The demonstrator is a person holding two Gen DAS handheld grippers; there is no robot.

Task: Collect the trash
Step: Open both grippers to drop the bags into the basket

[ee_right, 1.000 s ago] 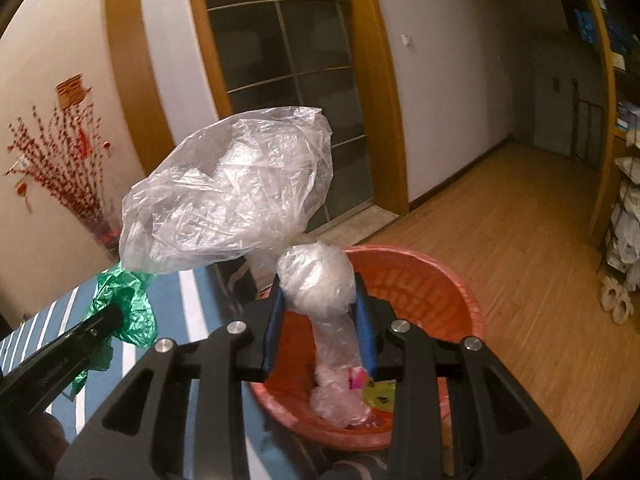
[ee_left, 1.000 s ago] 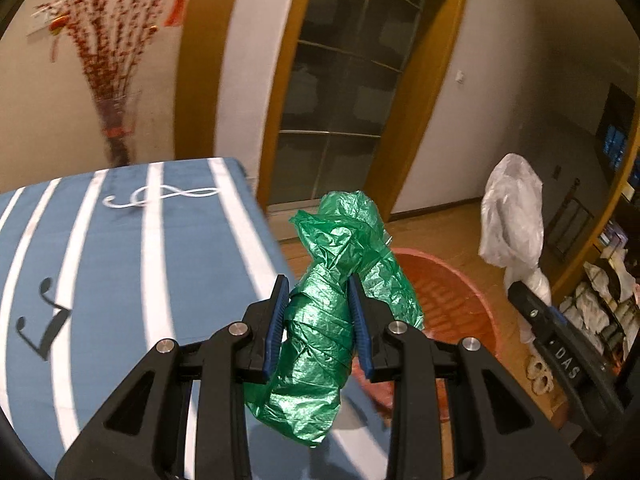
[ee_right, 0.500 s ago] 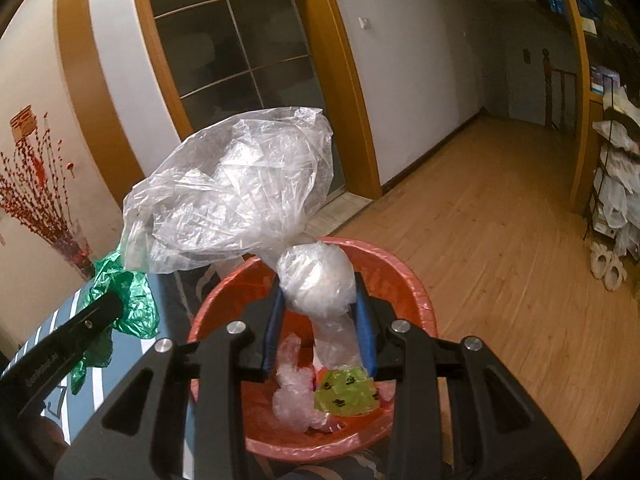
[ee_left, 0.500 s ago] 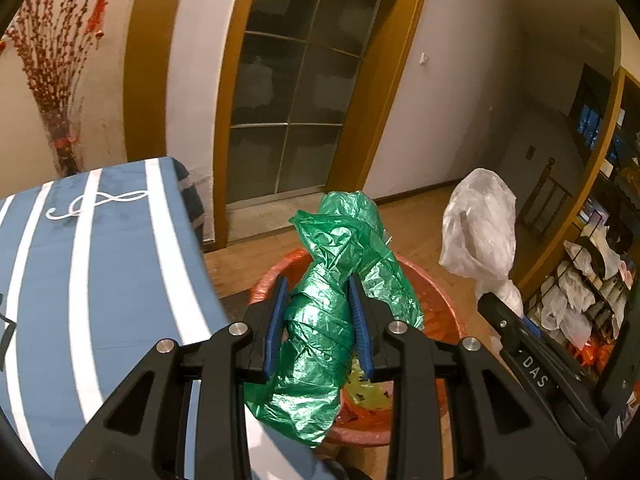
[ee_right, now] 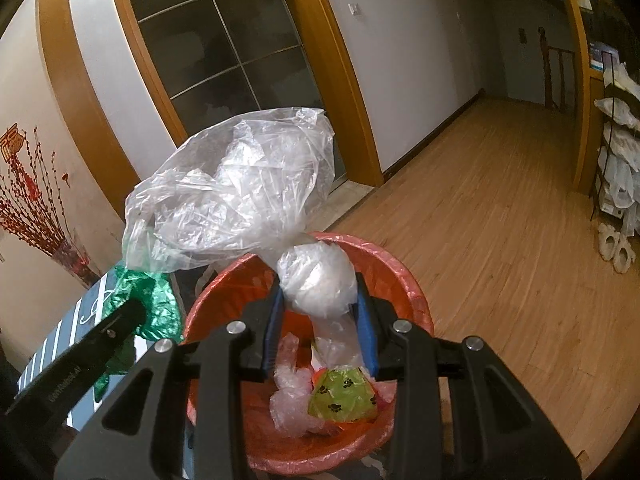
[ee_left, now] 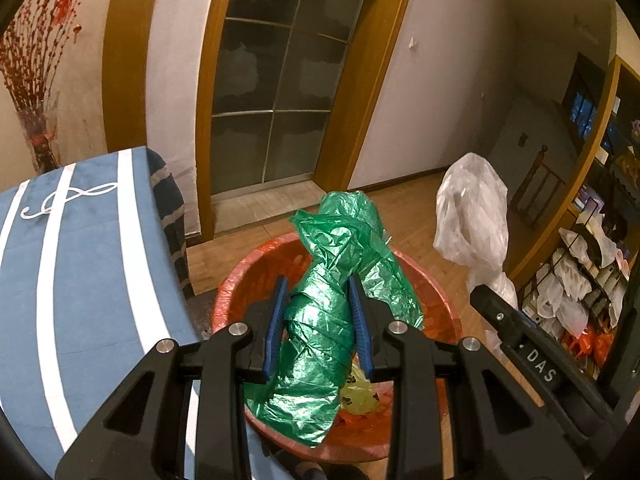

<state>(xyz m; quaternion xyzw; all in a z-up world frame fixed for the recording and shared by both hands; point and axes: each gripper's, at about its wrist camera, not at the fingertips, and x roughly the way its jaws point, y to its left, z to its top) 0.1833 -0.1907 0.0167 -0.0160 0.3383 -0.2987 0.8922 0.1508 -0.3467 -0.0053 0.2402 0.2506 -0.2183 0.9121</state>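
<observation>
Right wrist view: wooden floor (ee_right: 500, 216), right gripper (ee_right: 318, 300) clamps clear bag (ee_right: 240, 188); left gripper (ee_left: 318, 312) clamps green bag (ee_left: 332, 308).

Green plastic bag (ee_left: 320, 320). Clear plastic bag (ee_right: 240, 196), whitish at its knot. Orange-red bin (ee_right: 416, 300). Inside, a yellow-green wrapper (ee_right: 344, 396) with black paw prints. Bench (ee_left: 88, 280) cover blue with white stripes. Gripper bodies black, pads blue. Floor (ee_right: 500, 220) honey-brown wood.
</observation>
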